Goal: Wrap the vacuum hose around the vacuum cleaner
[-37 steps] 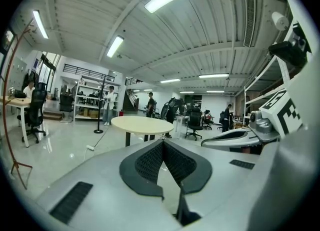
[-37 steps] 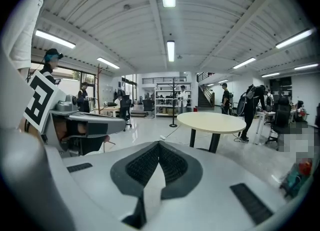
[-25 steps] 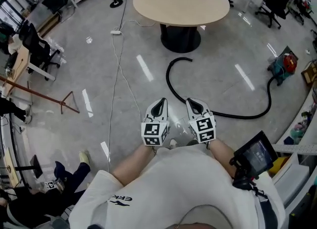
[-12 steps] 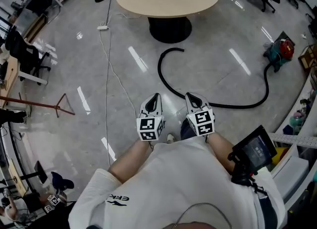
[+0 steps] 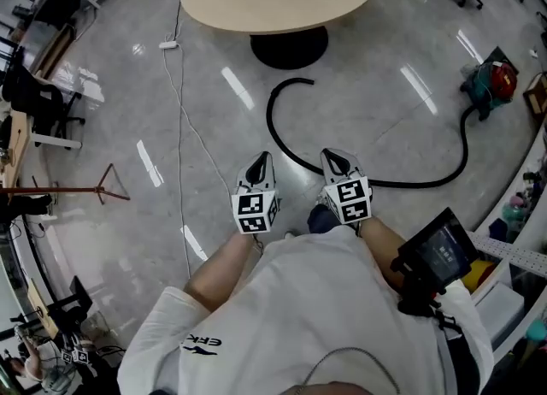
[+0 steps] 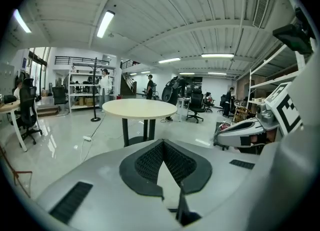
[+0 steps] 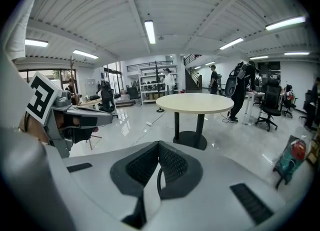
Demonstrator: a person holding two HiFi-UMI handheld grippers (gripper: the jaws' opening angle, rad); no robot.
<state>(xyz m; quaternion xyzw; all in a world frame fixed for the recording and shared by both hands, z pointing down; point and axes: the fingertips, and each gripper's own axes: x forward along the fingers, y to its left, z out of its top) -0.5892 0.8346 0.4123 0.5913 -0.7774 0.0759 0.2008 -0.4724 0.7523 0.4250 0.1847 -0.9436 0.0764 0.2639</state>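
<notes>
Both claws are clenched shut, nothing in them. Left claw [image 5: 260, 162] and right claw [image 5: 337, 159] hang over the floor. The vacuum hose [image 5: 268, 118] lies on it just ahead, running sideways from its hooked free end to the vacuum cleaner [image 5: 491, 84] far right. The right claw's nearer. Can't make out where the hose joins the vacuum.

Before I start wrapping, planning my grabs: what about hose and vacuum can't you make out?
Head view: right gripper covers a stretch of hose.
Head view: hose's joint at the vacuum cleaner, too small.
Left gripper view: the left gripper body hides the near floor; no hose shows.
</notes>
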